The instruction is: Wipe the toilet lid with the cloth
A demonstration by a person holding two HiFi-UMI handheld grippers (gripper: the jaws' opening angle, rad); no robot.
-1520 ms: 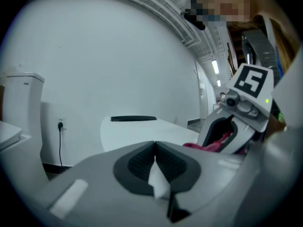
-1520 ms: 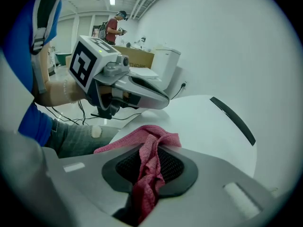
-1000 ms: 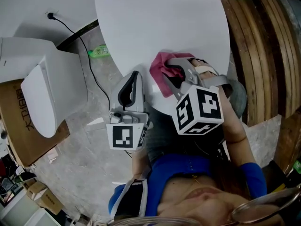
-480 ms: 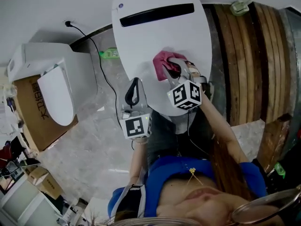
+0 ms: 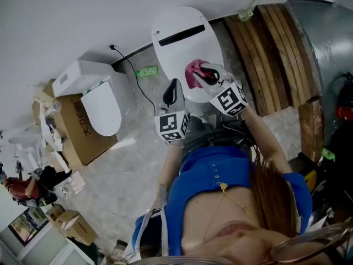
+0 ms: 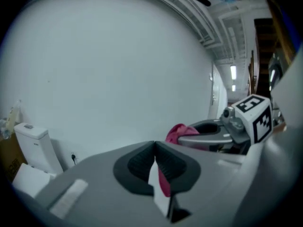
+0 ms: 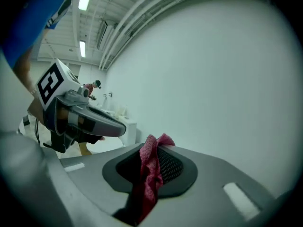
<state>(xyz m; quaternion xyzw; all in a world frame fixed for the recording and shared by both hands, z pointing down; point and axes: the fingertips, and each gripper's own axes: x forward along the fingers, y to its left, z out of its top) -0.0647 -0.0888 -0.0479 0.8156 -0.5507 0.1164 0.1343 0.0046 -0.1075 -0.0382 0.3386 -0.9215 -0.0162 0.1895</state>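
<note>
Head view: my right gripper (image 5: 203, 75) holds the pink cloth (image 5: 192, 73) at its tips, over the near half of the white lid (image 5: 182, 46). I cannot tell from here whether the cloth touches the lid. My left gripper (image 5: 174, 83) is just left of the right one, its tips over the lid's near left edge, apart from the cloth. A second toilet (image 5: 102, 101) stands well to the left of my left gripper, with a cardboard box (image 5: 69, 134) beside it.

Left gripper view: my left gripper (image 6: 155, 145) has its jaws pressed together with nothing between them. Beyond them to the right is my right gripper (image 6: 208, 131) with the cloth (image 6: 178, 131) bunched at its tip. The second toilet (image 6: 29, 148) is far off to the left, against the white wall (image 6: 118, 65).

Right gripper view: my right gripper (image 7: 152, 152) is clamped on the cloth (image 7: 149, 176), which sticks up past the tips and hangs down between the pads. My left gripper (image 7: 87, 119) is just to the left, pointing the same way, and the wall (image 7: 208, 79) fills the space ahead.
</note>
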